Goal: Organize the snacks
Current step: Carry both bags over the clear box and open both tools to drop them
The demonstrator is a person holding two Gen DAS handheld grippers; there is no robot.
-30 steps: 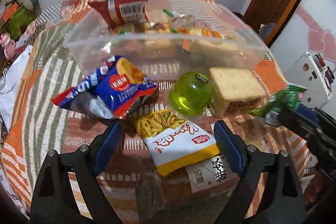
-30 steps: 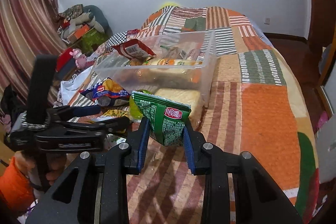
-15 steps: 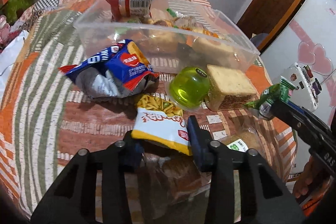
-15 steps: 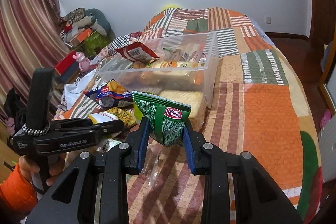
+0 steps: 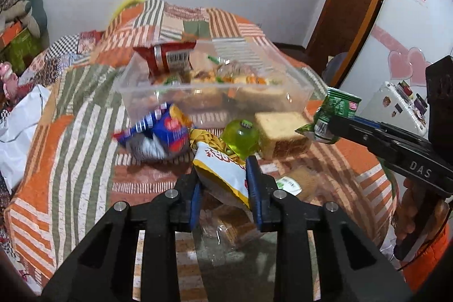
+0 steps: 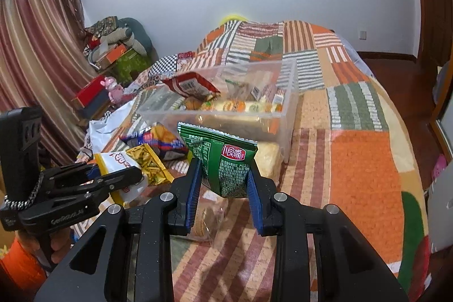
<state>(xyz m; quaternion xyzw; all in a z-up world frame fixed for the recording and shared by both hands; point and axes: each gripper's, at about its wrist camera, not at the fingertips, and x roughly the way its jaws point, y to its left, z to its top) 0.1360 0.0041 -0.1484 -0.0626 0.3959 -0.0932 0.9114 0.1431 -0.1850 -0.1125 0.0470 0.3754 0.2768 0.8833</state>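
Observation:
My left gripper (image 5: 225,183) is shut on a white and yellow snack bag (image 5: 223,171) and holds it lifted above the bedspread; it also shows in the right wrist view (image 6: 124,169). My right gripper (image 6: 223,183) is shut on a green snack packet (image 6: 226,160), raised near the clear plastic box (image 6: 288,109). The box (image 5: 136,101) holds a red packet (image 5: 167,58) and several wrapped snacks. In front of it lie a blue chip bag (image 5: 161,135), a green jelly cup (image 5: 240,135) and a wrapped cake slice (image 5: 280,129).
A clear-wrapped bread pack (image 5: 232,225) lies on the patchwork bedspread (image 6: 362,160) under my grippers. A white plastic bag (image 5: 19,126) sits at the bed's left edge. Clutter and curtains stand at the left, a door and fridge at the right.
My left gripper closed on the white and yellow bag and lifted it off the bedspread. My right gripper rose slightly with the green packet.

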